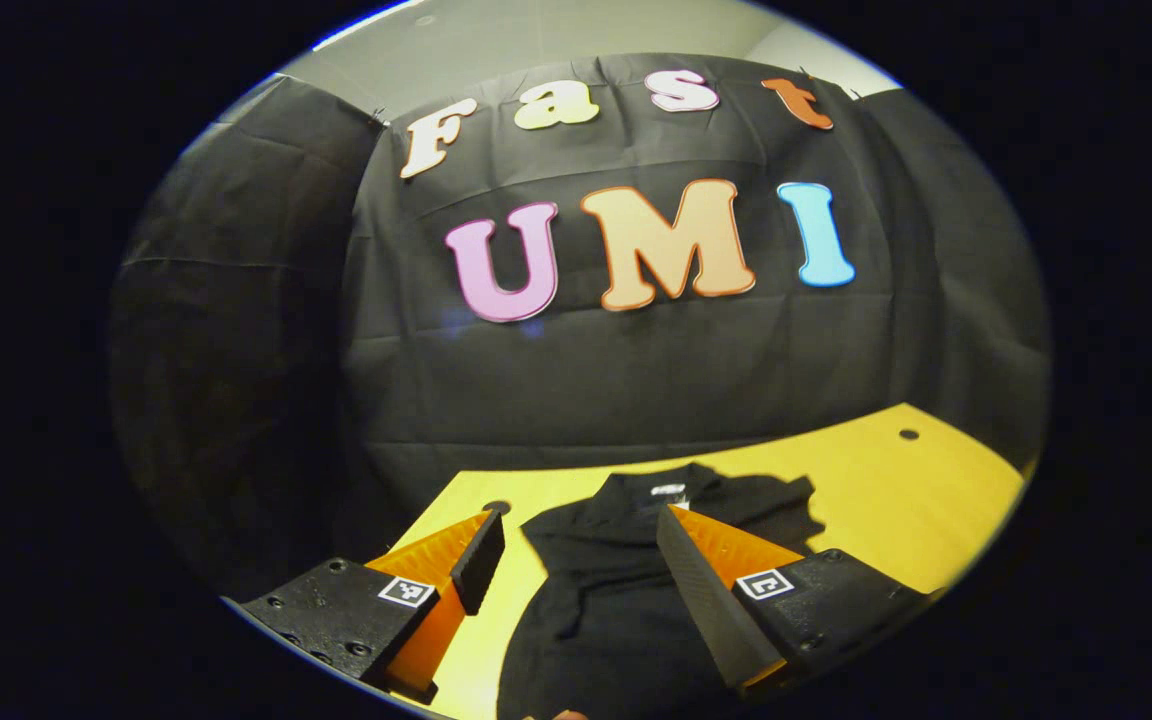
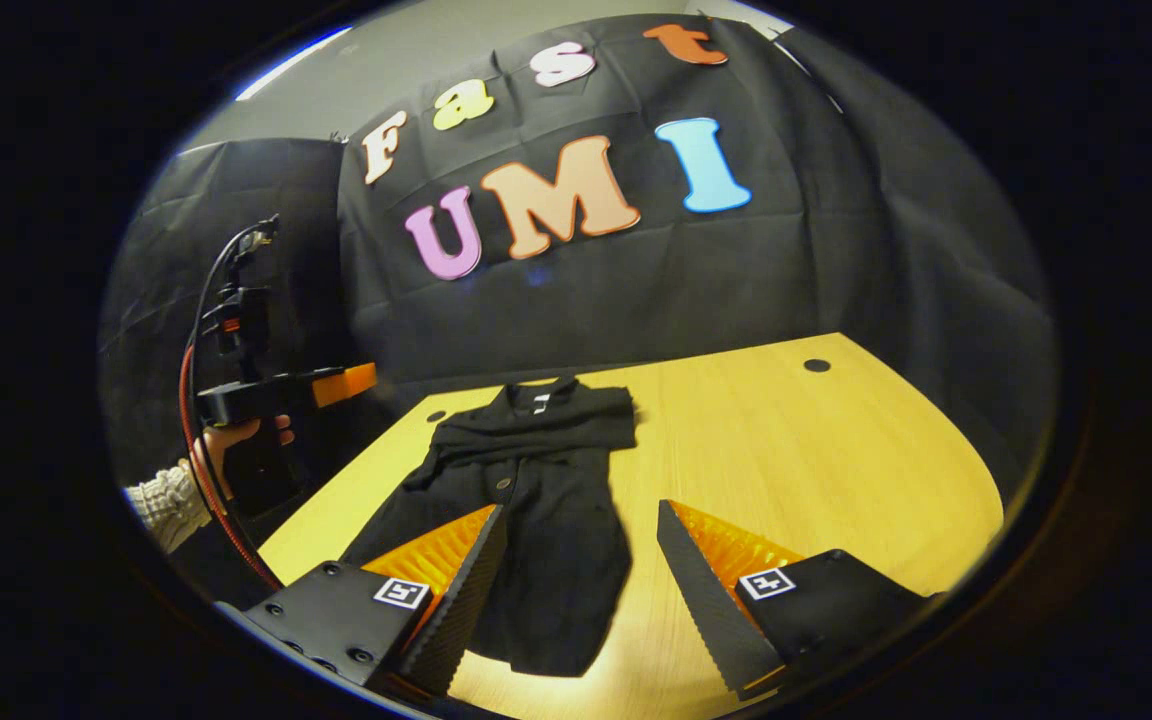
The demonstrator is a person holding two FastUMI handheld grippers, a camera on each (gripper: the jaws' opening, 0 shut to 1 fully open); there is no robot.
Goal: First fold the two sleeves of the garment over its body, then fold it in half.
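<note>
A black collared garment point(image 2: 536, 480) lies flat on the yellow table point(image 2: 786, 470), collar and white label at the far end, hem toward me. Sleeve cloth lies folded across its chest point(image 2: 546, 425). My right gripper point(image 2: 581, 512) hangs open above the hem end, holding nothing. In the left gripper view the same garment point(image 1: 606, 590) spreads below my left gripper point(image 1: 579, 525), which is open and raised above its left side. That left gripper point(image 2: 361, 378) also appears at the far left of the right gripper view, held by a hand point(image 2: 236, 435), off the table's left edge.
The table has small round holes point(image 2: 816, 365) point(image 1: 908, 434) near its far edge, and another hole point(image 1: 496, 507) by the garment's shoulder. Bare wood stretches to the right of the garment. A knitted sleeve point(image 2: 161, 505) and a red cable point(image 2: 211, 500) trail from the left hand.
</note>
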